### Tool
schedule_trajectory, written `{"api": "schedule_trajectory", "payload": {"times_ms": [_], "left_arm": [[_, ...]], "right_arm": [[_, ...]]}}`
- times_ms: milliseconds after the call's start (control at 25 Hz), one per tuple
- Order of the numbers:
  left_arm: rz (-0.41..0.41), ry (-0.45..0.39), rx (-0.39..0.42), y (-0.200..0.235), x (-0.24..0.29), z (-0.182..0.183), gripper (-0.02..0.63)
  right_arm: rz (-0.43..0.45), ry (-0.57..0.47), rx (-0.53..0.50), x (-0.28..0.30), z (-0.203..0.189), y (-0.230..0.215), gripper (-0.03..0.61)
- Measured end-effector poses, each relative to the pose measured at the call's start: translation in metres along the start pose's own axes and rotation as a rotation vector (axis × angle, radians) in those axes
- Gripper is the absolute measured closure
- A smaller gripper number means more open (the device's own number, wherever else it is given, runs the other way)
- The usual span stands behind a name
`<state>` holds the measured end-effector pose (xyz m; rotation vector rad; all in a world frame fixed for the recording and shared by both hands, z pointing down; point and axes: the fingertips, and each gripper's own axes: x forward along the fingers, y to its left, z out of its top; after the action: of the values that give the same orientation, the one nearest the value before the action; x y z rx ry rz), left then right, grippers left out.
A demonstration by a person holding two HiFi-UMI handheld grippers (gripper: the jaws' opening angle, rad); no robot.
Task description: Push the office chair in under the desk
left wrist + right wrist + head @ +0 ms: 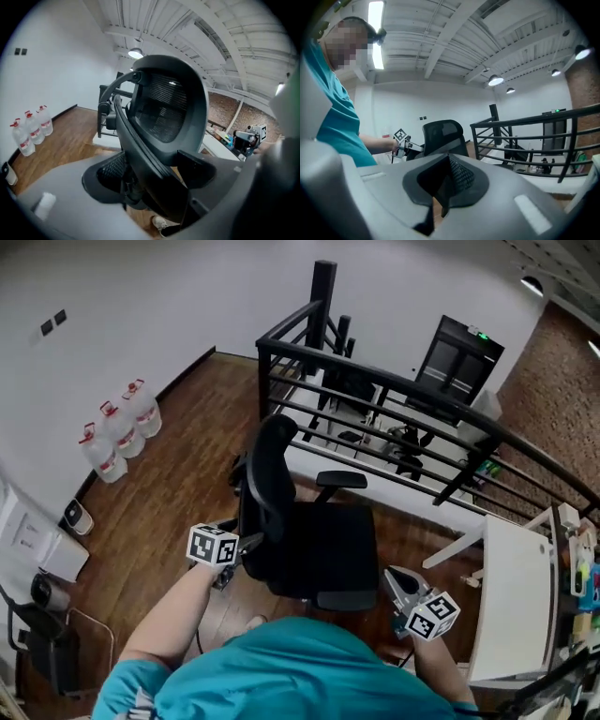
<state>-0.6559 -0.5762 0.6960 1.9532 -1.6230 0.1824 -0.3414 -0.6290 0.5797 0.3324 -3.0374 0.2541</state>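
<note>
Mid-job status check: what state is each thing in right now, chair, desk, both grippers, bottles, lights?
office chair: upright, seat empty, standing out from the desk.
desk: chair not under it.
left gripper: open, jaws either side of the backrest frame.
right gripper: shut, empty, beside the seat.
water bottles: three, upright, capped, by the wall.
ceiling lights: on.

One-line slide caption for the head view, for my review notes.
Person behind a black office chair, left tongs at its backrest, right tongs near its seat, white desk at right.
</note>
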Motion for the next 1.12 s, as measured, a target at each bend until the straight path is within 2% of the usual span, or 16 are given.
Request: {"api": "schedule_trajectory", "payload": {"times_ms": [160,280,520,760,1120], "left_arm": [[-0.157,0.062,0.022,0.014,0.031,-0.007,0.187],[-0.236,0.092,0.060,0.036,0.044,-0.010,0.184],[-0.334,0.152,0.130,0.057,0.070,0.009,0.192],[-0.431,0.219,0.183,0.082,0.088,0.025,0.199],[-0.546,0.238,0.237,0.047,0.138,0.032,0.199]], "right_arm": [[-0.097,-0.001,0.009,0.005,-0.025,-0.010,0.578],[-0.146,-0.003,0.005,0.015,-0.044,-0.011,0.578],[-0.205,0.000,0.000,0.000,-0.056,-0.016,0.578],[-0.259,0.004,-0.014,-0.016,-0.050,-0.025,0.577],[-0.327,-0.012,-0.008,-0.053,-0.053,-0.049,0.578]]}}
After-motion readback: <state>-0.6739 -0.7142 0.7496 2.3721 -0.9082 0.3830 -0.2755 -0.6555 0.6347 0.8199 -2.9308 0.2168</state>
